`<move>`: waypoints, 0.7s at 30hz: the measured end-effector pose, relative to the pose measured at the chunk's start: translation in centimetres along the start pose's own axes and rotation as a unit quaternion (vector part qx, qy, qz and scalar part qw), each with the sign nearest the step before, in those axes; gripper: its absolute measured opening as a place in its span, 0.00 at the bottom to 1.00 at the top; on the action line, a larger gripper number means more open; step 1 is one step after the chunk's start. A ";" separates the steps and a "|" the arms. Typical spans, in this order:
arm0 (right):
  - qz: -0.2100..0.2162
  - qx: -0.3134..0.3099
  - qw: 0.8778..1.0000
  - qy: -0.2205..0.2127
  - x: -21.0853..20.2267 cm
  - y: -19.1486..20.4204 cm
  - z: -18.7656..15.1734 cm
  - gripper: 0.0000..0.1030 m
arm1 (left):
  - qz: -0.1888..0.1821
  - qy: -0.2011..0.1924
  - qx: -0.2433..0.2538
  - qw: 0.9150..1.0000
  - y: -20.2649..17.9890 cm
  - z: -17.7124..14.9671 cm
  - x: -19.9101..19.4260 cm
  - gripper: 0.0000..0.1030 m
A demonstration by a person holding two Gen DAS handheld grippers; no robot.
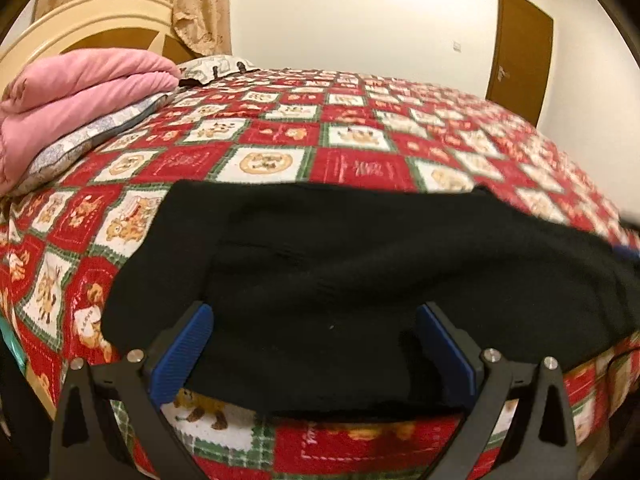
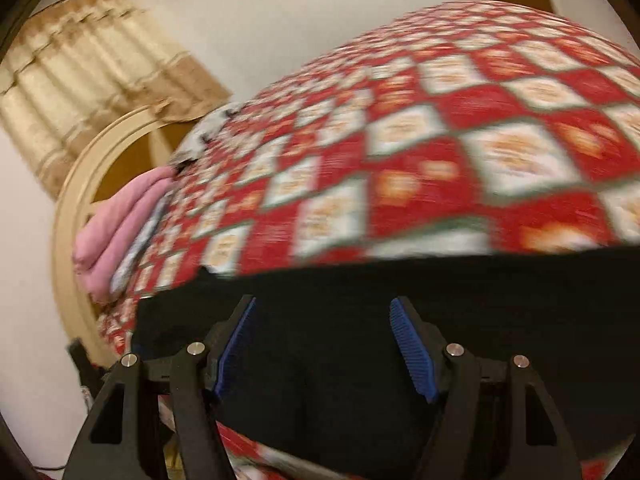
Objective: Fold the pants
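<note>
Now I see the black soft fabric pants [image 1: 360,280] lying flat, long axis left-to-right, along the near edge of the red checkered bedspread [image 1: 360,140]. My left gripper [image 1: 312,336] and right gripper [image 2: 322,340] both stand apart, empty.

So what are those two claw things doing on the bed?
A person is holding a grabber in each hand to fold the black pants that lie spread on the red checkered bedspread. The left gripper hangs over the near edge of the pants with its blue fingers wide apart, pinching nothing. The right gripper is open over the pants too, and its view is blurred. A folded pink blanket sits by the headboard.
</note>
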State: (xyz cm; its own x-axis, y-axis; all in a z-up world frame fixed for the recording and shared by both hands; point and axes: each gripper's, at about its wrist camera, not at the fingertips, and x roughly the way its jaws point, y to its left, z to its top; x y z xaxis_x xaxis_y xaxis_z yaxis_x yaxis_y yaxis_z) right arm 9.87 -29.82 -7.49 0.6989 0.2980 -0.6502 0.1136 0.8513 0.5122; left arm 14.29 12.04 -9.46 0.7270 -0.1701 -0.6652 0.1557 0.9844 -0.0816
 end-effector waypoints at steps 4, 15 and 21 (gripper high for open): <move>-0.047 0.057 0.997 -0.018 -4.7 -7.3 0.3 0.68 | -0.009 -0.023 -0.029 0.999 -0.3 0.9 -1.7 1.00; -0.245 0.186 0.947 -0.088 -17.6 -24.0 3.0 0.67 | -0.019 -0.029 0.018 0.999 -5.6 1.1 -4.0 1.00; -0.295 0.136 0.946 -0.017 -16.8 -26.9 3.9 0.67 | -0.026 -0.022 0.027 0.999 -8.1 1.3 -4.2 1.00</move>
State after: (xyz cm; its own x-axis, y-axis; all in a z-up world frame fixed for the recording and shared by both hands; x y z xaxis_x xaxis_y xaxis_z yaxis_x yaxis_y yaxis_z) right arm -2.19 -59.41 -8.10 0.4787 -0.2131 -0.8517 0.6652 0.7211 0.1935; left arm 10.88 4.75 -5.06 0.7455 -0.2233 -0.6280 0.2290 0.9707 -0.0734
